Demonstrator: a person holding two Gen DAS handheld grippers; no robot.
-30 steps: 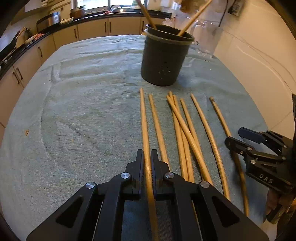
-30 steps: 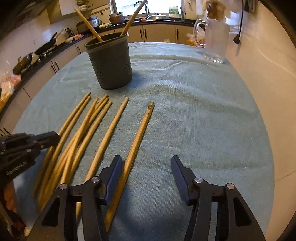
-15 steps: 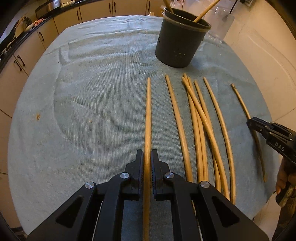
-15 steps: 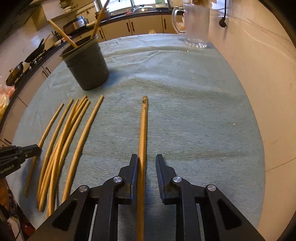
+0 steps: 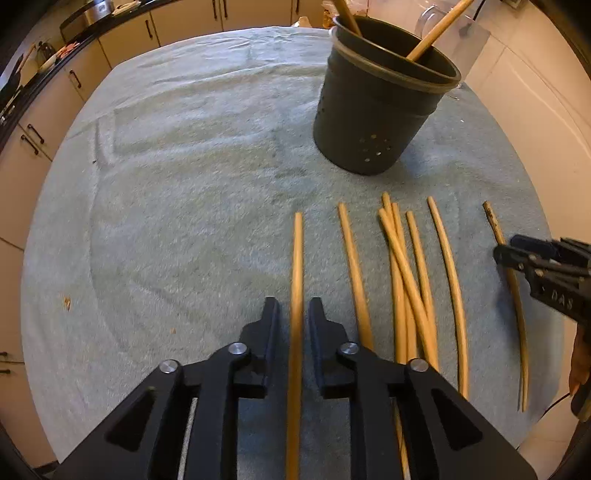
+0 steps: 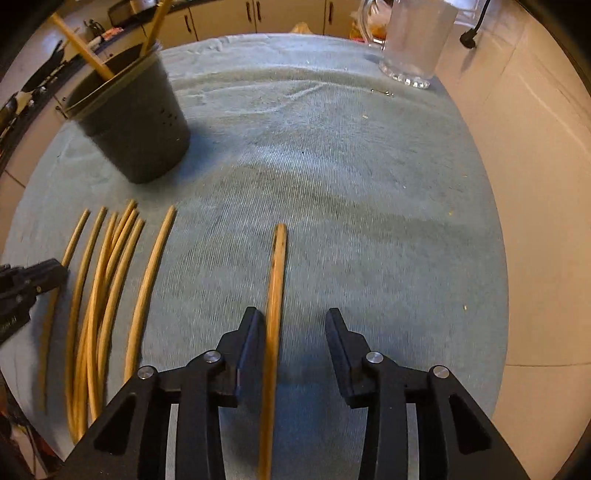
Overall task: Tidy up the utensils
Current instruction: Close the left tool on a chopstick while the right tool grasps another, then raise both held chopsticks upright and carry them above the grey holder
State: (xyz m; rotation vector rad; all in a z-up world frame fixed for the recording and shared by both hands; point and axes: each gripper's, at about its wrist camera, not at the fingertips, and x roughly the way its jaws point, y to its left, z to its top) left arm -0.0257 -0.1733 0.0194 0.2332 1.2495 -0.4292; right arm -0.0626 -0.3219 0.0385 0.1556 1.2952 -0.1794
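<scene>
Change since half a second ago: both grippers' jaws have parted; each was pinched on a chopstick and now only straddles it.

Left gripper: jaws slightly apart, a narrow gap on each side of the leftmost chopstick, which runs between them toward 12 o'clock. Its near end passes under the gripper body and is cut off by the frame edge.

Right gripper: jaws wide apart. The dark-tipped chopstick lies against or just beside the left finger; contact cannot be judged, as this view is motion-blurred.

Loose chopsticks: five between the two straddled ones, lying on the towel at 1 to 2 o'clock in the left view. Three of them cross and overlap; near ends hidden behind the left gripper.

Utensil holder: dark, perforated, upright at 1 o'clock in the left view, 10 o'clock in the right. Two chopsticks lean inside, upper ends cut off.

Towel: grey-green, covering the table.

Glass mug: at 1 o'clock in the right view, top cut off.
</scene>
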